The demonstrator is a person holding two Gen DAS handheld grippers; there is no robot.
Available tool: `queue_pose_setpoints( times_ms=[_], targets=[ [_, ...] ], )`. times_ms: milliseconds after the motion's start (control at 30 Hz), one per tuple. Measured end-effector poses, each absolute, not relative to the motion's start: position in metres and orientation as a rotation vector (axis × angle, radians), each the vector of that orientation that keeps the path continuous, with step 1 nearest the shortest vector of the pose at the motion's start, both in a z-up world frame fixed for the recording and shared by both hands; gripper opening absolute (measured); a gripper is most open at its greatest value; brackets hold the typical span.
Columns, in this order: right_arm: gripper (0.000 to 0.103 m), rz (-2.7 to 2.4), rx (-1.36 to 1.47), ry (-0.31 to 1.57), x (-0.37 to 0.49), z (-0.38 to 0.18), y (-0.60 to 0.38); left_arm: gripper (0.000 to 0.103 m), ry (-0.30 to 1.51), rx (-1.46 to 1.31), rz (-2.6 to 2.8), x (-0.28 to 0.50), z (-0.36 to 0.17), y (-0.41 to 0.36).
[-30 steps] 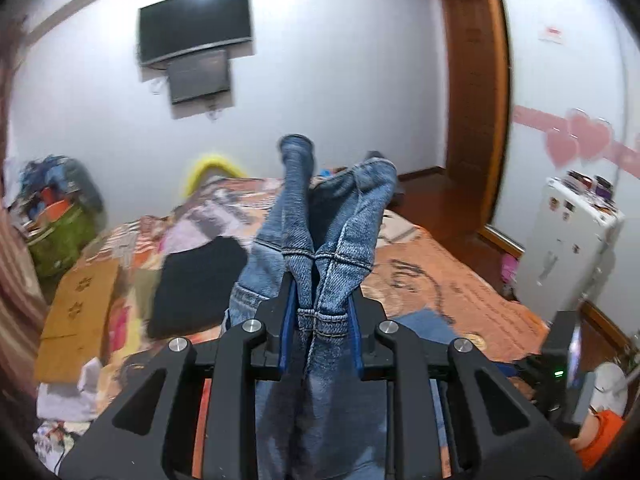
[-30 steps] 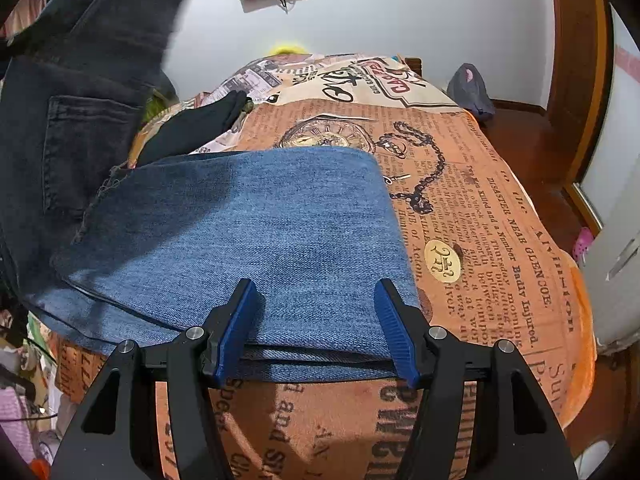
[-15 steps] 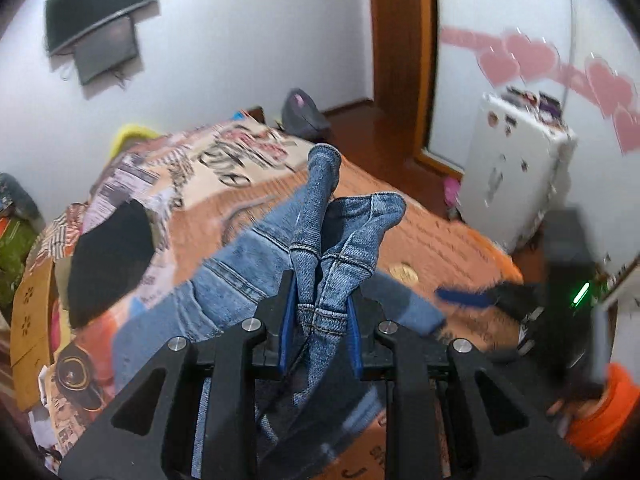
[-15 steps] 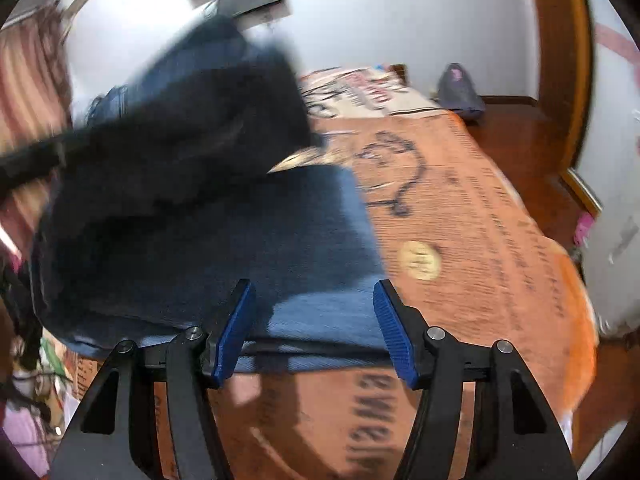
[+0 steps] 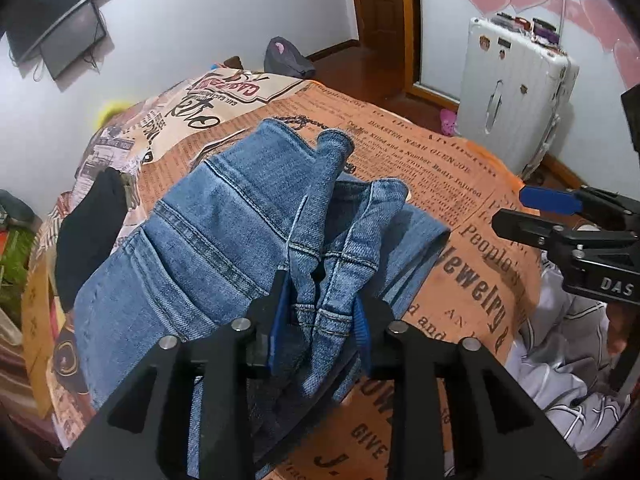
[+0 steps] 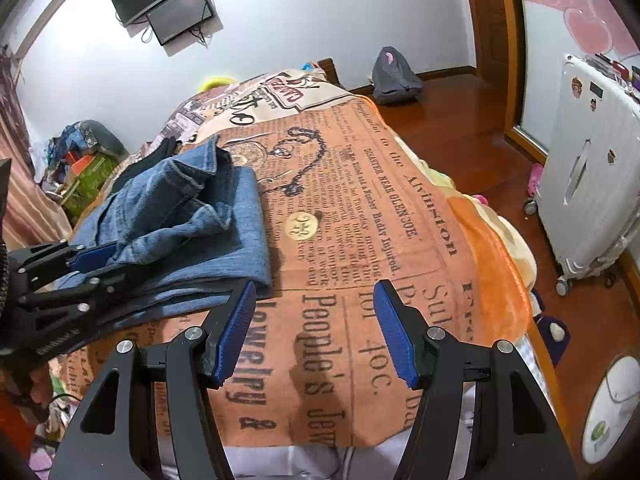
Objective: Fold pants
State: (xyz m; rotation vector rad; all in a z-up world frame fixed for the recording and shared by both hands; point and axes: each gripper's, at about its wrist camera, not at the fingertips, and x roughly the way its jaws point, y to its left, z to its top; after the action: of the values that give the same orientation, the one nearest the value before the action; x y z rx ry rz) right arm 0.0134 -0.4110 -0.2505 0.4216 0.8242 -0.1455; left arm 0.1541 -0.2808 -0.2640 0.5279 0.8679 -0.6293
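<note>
Bedspread (image 6: 400,216), orange with newspaper print, covers the bed and fills most of both views. White suitcase (image 5: 516,96) stands on the wood floor to the right, beside a door. A dark screen (image 6: 160,4) hangs on the white wall beyond the bed.

The jeans (image 5: 208,248) lie folded in a blue stack on the left half of the bedspread, the lower layers flat, the hems bunched on top. A black garment (image 5: 88,228) lies just left of them.

The left gripper (image 5: 320,320) points down at the near edge of the stack with the doubled hems between its blue pads; its jaws are opening, and a gap shows beside the left pad (image 5: 278,320), so the denim sits loosely between them. In the right wrist view the same gripper (image 6: 96,260) reaches in from the left at the jeans' edge.

The right gripper (image 6: 316,332) hovers over bare bedspread just right of the stack, jaws wide with nothing between them.
</note>
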Motion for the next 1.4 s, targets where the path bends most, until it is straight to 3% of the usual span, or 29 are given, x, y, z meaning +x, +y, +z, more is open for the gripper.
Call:
queue_pose_setpoints(
  times_ms=[67,100,133,467,600,867,1000,1067,1167,1400],
  targets=[
    [0.057,-0.135,0.421,0.817,0.016,-0.248,-0.406,0.057,0.896,0.498,-0.628,0.156,-0.264,-0.277],
    [0.057,-0.131,0.417,0.813,0.017,-0.248,-0.405,0.076,0.919,0.456,-0.653,0.158,-0.262,-0.273],
    [0.057,-0.126,0.411,0.809,0.019,-0.247,-0.403,0.081,0.938,0.395,-0.687,0.161,-0.260,-0.267],
    [0.058,-0.083,0.392,0.820,0.025,-0.247,-0.384,0.082,0.835,0.218,-0.602,0.184,-0.203,-0.202],
    [0.058,-0.046,0.391,0.850,0.031,-0.252,-0.369,0.091,0.782,0.241,-0.488,0.222,-0.190,-0.164],
    [0.058,0.056,0.395,0.939,0.054,-0.271,-0.328,0.091,0.925,0.241,-0.285,0.342,-0.238,-0.098],
    [0.065,0.067,0.319,0.942,0.064,-0.273,-0.311,0.091,0.986,0.248,-0.283,0.382,-0.273,-0.087],
    [0.065,0.072,0.309,0.945,0.069,-0.273,-0.312,0.086,1.045,0.255,-0.304,0.388,-0.292,-0.087],
    [0.066,0.095,0.314,0.949,0.080,-0.274,-0.317,0.069,1.084,0.222,-0.355,0.378,-0.306,-0.085],
    [0.066,0.055,0.263,0.969,0.115,-0.279,-0.342,0.068,1.131,0.163,-0.381,0.339,-0.305,-0.059]
  ],
)
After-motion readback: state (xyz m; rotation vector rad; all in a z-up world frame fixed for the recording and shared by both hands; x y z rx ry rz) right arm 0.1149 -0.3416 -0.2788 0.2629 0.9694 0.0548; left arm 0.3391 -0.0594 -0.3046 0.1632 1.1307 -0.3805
